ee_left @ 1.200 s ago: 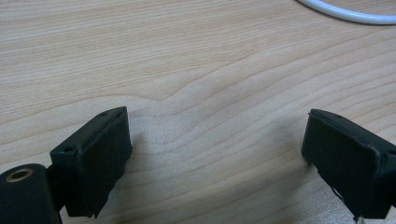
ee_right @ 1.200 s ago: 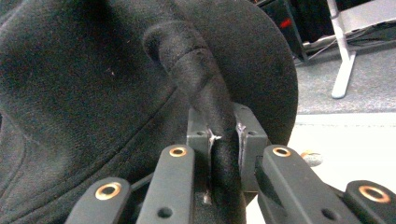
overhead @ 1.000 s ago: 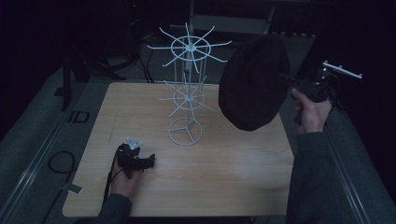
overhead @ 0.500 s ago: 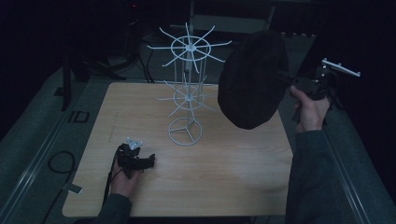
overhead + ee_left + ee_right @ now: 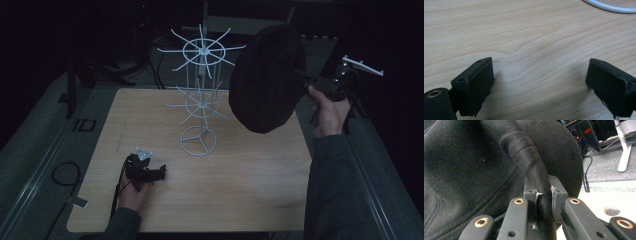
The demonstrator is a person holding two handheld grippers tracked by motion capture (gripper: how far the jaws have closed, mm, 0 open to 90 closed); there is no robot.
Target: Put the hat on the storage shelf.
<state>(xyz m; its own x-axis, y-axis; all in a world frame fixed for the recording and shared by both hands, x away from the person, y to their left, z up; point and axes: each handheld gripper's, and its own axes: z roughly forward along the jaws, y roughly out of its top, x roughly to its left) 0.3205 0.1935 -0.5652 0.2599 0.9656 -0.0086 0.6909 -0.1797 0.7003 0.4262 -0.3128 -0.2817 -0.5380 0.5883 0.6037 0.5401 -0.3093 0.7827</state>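
Note:
A black hat (image 5: 267, 80) hangs in the air over the table's right side, held by its rim. My right gripper (image 5: 320, 87) is shut on that rim; in the right gripper view the dark fabric fold (image 5: 534, 170) is pinched between the jaws of the right gripper (image 5: 542, 195). A white wire rack (image 5: 201, 95) with two tiers of spoke hooks stands at the table's middle, just left of the hat. My left gripper (image 5: 150, 172) rests low on the wood near the front left. It is open, and between the jaws of the left gripper (image 5: 539, 82) lies bare wood.
The light wooden table (image 5: 150, 115) has rounded corners. The rack's ring base (image 5: 198, 141) sits on it, and part of that white ring (image 5: 609, 6) shows in the left gripper view. Cables (image 5: 62, 175) lie on the grey floor at the left.
The hat and my right gripper have shifted slightly left, toward the rack's upper tier. My left gripper has stayed put.

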